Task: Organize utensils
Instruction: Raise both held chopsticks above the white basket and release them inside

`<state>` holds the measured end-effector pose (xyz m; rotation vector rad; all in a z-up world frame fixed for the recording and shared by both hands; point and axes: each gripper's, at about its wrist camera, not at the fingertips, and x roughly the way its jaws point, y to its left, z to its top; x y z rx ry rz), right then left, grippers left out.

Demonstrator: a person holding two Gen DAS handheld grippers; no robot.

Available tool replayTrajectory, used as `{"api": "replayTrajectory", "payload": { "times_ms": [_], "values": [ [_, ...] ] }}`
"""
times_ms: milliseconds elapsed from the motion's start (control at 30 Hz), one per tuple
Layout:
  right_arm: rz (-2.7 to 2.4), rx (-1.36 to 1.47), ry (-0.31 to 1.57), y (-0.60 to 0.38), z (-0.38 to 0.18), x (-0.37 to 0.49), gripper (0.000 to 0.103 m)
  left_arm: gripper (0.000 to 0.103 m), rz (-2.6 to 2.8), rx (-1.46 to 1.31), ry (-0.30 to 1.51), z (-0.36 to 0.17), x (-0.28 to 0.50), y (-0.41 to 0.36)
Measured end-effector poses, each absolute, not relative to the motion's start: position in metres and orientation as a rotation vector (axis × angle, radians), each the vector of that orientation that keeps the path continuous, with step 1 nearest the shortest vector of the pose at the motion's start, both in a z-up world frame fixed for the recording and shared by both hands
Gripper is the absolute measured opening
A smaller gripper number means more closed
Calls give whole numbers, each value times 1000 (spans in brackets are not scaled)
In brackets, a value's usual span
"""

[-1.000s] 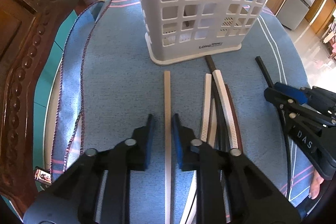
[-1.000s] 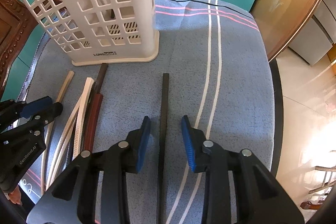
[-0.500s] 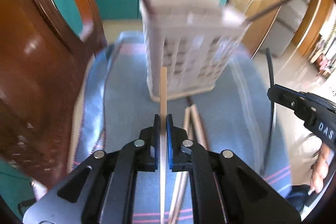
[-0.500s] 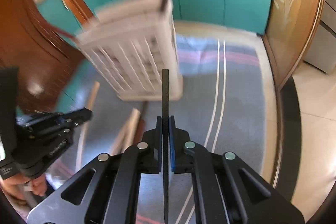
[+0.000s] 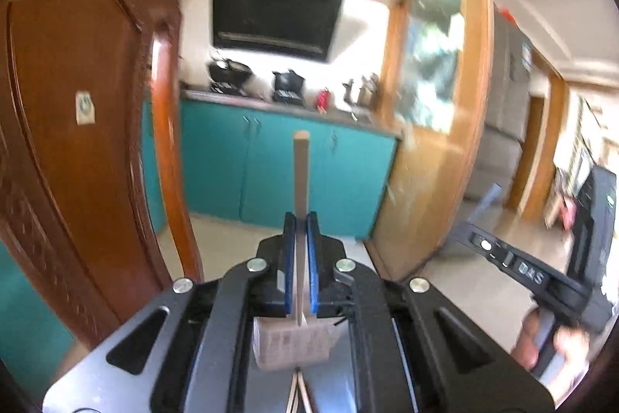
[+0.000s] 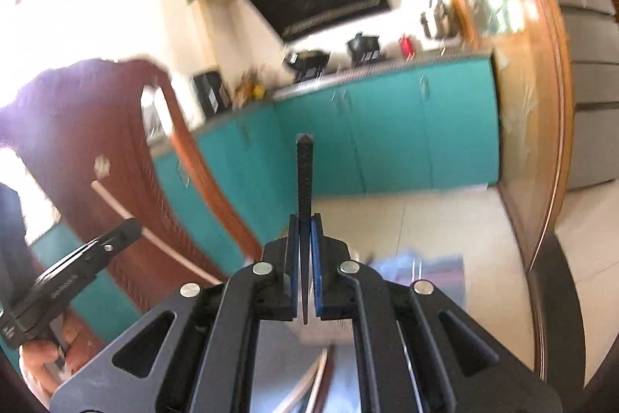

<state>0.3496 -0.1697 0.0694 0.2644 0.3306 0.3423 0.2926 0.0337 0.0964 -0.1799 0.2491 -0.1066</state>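
White basket (image 5: 292, 345) low, blurred, contents unclear. Left hand-held gripper (image 5: 301, 231) clamps beige chopstick (image 5: 300, 173); right hand-held gripper (image 6: 305, 233) clamps black chopstick (image 6: 304, 177).

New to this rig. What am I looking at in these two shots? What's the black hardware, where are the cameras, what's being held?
No robot arm here: a person holds a two-finger gripper in each hand, and a fisheye camera on each one looks forward along its jaws.

In the left wrist view, the left gripper has its blue-padded jaws shut on a pale chopstick that points up toward the kitchen cabinets. The other handheld gripper shows at the right edge. Below the jaws you can glimpse the white utensil basket, blurred.

In the right wrist view, the right gripper is shut on a black chopstick. More chopsticks lie low between its arms, on a surface mostly hidden by the gripper body. Both frames are motion-blurred.
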Motion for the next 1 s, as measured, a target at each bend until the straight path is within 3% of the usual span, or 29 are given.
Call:
{"api": "replayTrajectory", "payload": {
  "times_ms": [167, 633, 700, 767, 1000],
  "values": [
    [248, 300, 257, -164, 58, 372, 7, 7, -20, -226, 251, 61, 338, 46],
    [239, 210, 457, -136, -15, 421, 7, 7, 44, -154, 381, 3, 372, 36],
    [225, 214, 437, -139, -13, 414, 16, 14, 39, -151, 365, 3, 368, 35],
    [225, 230, 406, -147, -9, 404, 37, 23, 22, -160, 340, 6, 356, 36],
    [326, 157, 323, -157, 4, 342, 37, 26, -11, -104, 252, 20, 312, 29]
  ]
}}
